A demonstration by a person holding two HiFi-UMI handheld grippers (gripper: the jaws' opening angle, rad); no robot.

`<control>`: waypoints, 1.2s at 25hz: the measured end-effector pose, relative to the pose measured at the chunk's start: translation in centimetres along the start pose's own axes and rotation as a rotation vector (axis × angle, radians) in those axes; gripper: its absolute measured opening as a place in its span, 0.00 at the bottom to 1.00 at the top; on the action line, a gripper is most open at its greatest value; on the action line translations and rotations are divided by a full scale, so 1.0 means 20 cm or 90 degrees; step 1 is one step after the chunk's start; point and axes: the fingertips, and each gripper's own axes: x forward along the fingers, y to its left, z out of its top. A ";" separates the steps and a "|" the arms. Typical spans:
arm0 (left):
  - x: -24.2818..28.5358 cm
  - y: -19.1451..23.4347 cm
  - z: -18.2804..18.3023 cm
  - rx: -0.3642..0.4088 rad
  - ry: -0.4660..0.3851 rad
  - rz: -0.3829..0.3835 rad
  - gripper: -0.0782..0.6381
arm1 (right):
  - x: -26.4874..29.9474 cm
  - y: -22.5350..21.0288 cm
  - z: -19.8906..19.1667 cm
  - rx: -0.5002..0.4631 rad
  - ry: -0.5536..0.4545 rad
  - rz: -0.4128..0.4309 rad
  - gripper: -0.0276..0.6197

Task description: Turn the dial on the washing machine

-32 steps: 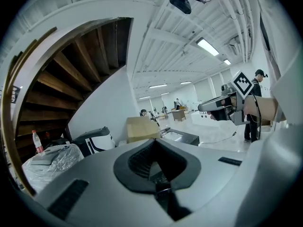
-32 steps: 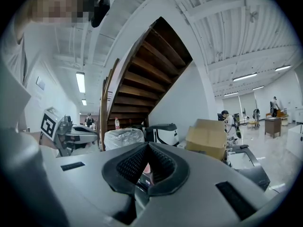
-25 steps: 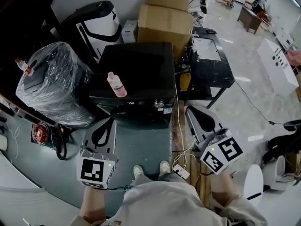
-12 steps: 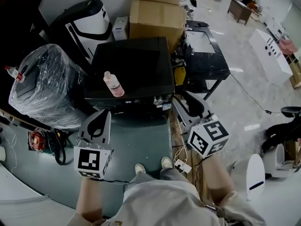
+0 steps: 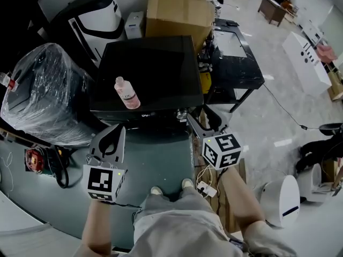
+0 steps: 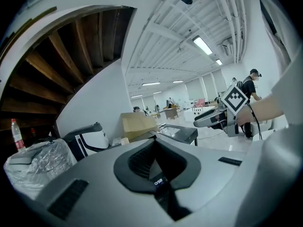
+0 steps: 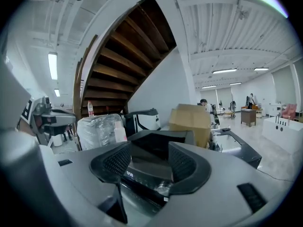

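Observation:
The black washing machine stands in front of me, and its small silver dial sits at the right end of the front panel. My right gripper is just right of the dial and short of it, not touching. In the right gripper view its jaws are opening, with nothing between the pads; the dial shows low in the gap, further ahead. My left gripper hangs before the machine's left front, shut and holding nothing. A pink bottle lies on the lid.
A plastic-wrapped machine stands to the left, with a black-and-white appliance behind it. Cardboard boxes sit behind the washer and a black table to its right. Cables and a power strip lie by my feet.
My right gripper has moved left and forward to the machine's front right corner, and its jaws have gone from shut to open. The left gripper has barely moved.

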 end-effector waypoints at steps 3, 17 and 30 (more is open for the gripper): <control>0.04 0.01 -0.12 -0.013 0.009 0.002 0.14 | 0.10 -0.01 -0.17 0.000 0.027 -0.007 0.45; 0.23 0.07 -0.62 -0.021 0.038 0.016 0.14 | 0.48 -0.12 -0.74 0.012 0.106 -0.027 0.47; 0.38 0.01 -0.88 -0.043 0.053 -0.001 0.14 | 0.60 -0.35 -1.04 0.482 0.003 -0.042 0.56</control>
